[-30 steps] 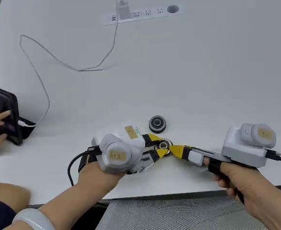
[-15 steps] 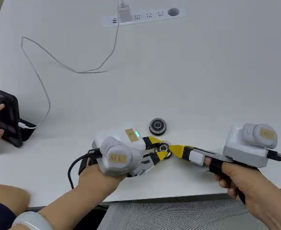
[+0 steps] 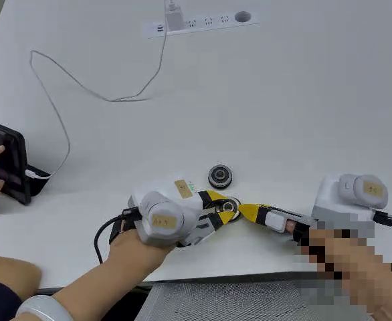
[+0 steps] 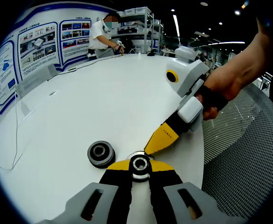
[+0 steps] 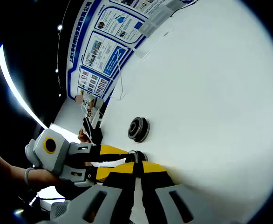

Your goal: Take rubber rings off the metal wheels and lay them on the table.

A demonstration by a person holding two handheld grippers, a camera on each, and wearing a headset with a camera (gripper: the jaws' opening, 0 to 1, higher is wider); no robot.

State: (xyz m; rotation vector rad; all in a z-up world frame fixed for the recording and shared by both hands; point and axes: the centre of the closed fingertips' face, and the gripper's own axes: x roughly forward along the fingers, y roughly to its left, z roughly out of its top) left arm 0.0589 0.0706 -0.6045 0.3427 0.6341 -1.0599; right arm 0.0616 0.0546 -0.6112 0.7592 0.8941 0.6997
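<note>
Clamping one metal wheel (image 4: pixel 140 165), left fingers (image 4: pixel 114 166) cover its rim; right fingers (image 5: pixel 157 169) closed, contents unclear.

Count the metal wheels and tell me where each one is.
2. One metal wheel lies free on the table beyond the grippers; the other wheel is clamped by the left gripper, the right gripper's tip against it.

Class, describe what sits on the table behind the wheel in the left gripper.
A second wheel, black ring on, apart from the held wheel. Its underside is hidden.
</note>
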